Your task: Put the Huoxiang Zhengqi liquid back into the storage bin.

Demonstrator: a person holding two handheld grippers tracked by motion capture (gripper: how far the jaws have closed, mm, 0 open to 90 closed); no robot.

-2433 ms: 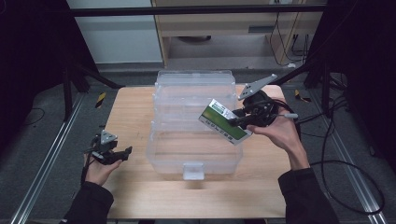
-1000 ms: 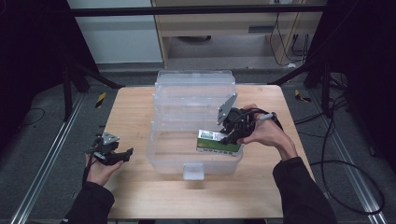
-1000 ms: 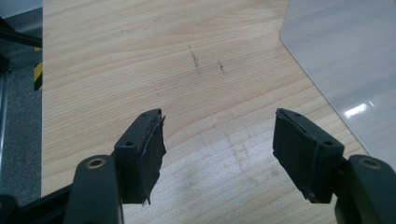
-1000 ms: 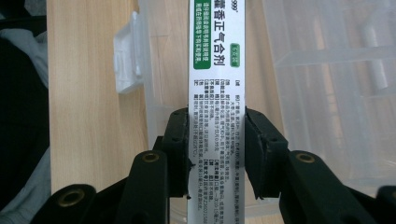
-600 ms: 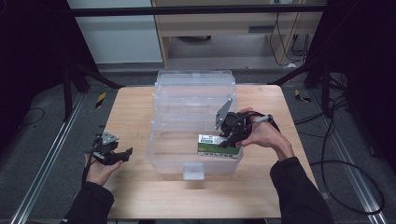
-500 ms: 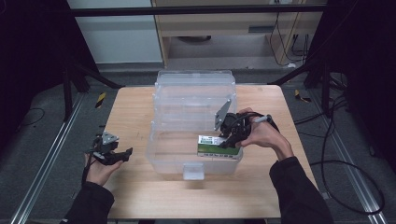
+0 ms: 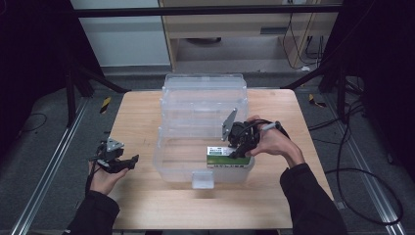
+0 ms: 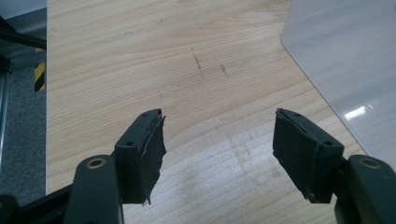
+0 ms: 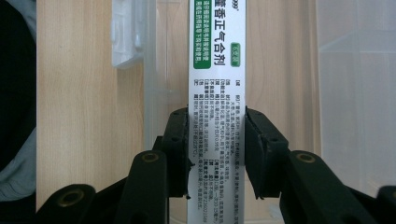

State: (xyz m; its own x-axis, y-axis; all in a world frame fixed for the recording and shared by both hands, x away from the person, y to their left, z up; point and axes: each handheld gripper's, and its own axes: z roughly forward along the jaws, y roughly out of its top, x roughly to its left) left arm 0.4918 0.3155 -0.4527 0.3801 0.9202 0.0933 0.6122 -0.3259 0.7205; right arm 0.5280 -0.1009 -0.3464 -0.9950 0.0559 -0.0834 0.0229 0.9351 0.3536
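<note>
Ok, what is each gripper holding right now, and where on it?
The right gripper clamps the white-and-green box across its narrow sides near one end, inside the clear bin. The left gripper holds nothing, jaws open.

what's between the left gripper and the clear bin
Only bare wooden table lies between the left gripper and the clear bin, as the high view shows.

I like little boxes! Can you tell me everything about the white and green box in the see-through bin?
The white and green box is long, slim and looks like cardboard. It has a green label block and small dark printed text on white. It lies roughly level, low inside the clear plastic bin, near its front right corner. The right claw pinches its two long sides. Whether it rests on the bin floor can't be told.
</note>
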